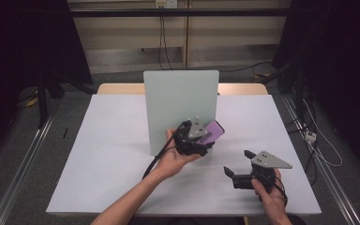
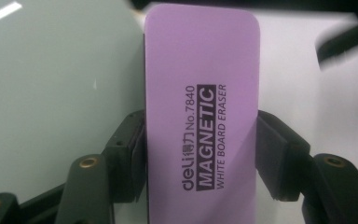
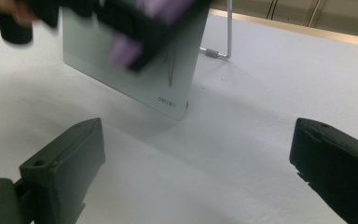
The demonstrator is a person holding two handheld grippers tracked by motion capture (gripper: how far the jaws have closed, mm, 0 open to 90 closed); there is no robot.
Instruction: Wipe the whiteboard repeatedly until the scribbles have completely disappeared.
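A purple magnetic whiteboard eraser [image 2: 200,116] sits clamped between the jaws of my left gripper [image 1: 205,136], which is shut on it; the eraser [image 1: 213,131] is raised above the table beside the lower right of a pale green upright board [image 1: 180,105]. The board [image 2: 51,93] lies just to the eraser's left in the left gripper view. My right gripper [image 1: 236,164] is open and holds nothing, low over the table near the front right. In the right gripper view its jaws stand wide apart around [image 3: 196,163], facing the board [image 3: 135,79] and the blurred left gripper with the eraser [image 3: 126,49].
The white table top [image 1: 108,154] spans the view, with a wooden edge [image 1: 243,88] behind it. A thin metal stand leg [image 3: 228,32] props the board from behind. Cables run on the floor to the right [image 1: 314,140].
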